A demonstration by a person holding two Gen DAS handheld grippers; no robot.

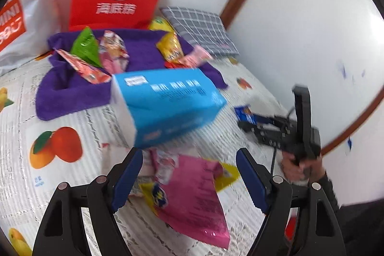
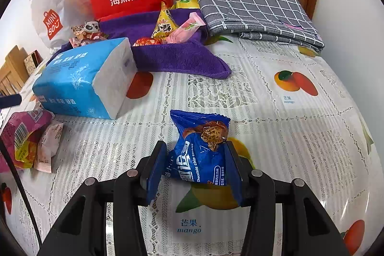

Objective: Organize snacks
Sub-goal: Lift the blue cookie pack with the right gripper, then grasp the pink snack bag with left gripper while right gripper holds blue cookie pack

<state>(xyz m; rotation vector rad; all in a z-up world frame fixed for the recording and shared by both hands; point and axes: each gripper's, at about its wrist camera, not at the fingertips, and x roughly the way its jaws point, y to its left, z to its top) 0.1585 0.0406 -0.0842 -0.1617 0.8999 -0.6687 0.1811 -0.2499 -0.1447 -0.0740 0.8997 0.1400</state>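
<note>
Cookie packet pinched in right gripper; carry low to purple towel. Left gripper spread, seemingly empty despite blur.

Our right claw grips a blue cookie pack above the worktop; tissue pack sits left, near purple towel.

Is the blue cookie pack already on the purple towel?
No. The cookie pack sits between the right gripper's fingers above the tablecloth, well short of the purple towel.
</note>
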